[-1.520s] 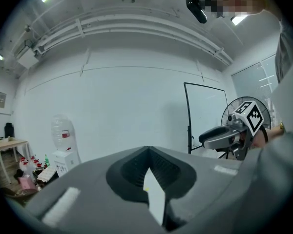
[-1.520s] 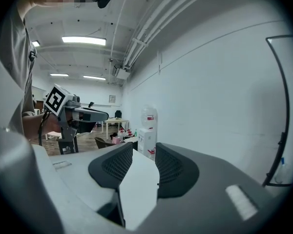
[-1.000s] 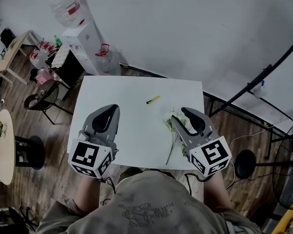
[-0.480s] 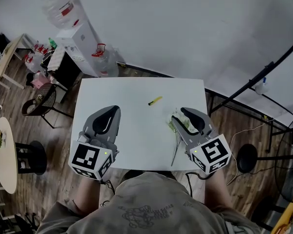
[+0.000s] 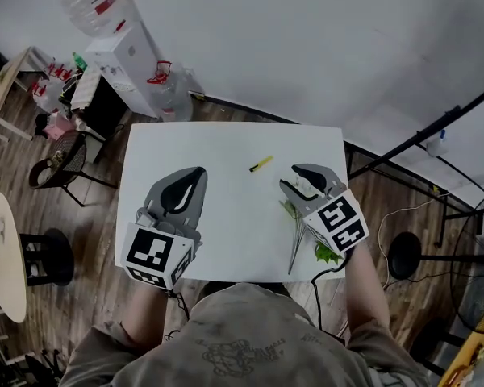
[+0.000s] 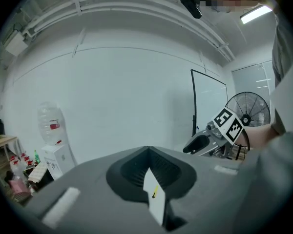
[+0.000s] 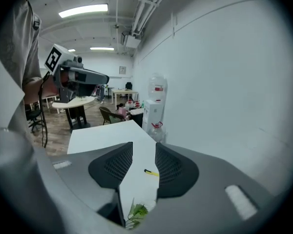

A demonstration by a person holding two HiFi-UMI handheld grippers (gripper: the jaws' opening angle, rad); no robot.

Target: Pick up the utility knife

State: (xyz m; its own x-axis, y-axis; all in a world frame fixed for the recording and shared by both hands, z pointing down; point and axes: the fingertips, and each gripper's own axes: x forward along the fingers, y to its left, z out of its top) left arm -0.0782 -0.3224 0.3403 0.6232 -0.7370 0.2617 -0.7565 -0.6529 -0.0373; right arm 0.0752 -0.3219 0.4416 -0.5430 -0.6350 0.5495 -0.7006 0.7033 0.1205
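Note:
The yellow utility knife [image 5: 260,164] lies on the white table [image 5: 226,232], toward its far edge. It also shows small between the right jaws as the knife [image 7: 151,172], and through a slit in the left jaws as the knife [image 6: 155,193]. My right gripper [image 5: 290,177] hovers just right of and nearer than the knife, open, with nothing between its jaws. My left gripper [image 5: 198,172] is held over the table's left half, shut and empty, its tips meeting.
A bunch of flowers with green leaves [image 5: 297,230] lies on the table under and behind the right gripper. A water dispenser [image 5: 121,51] and chairs stand beyond the table's far left corner. A black stand pole [image 5: 423,135] rises at the right.
The right gripper has moved forward and left toward the knife and turned, leaving more of the flowers in view behind it. The left gripper has barely moved.

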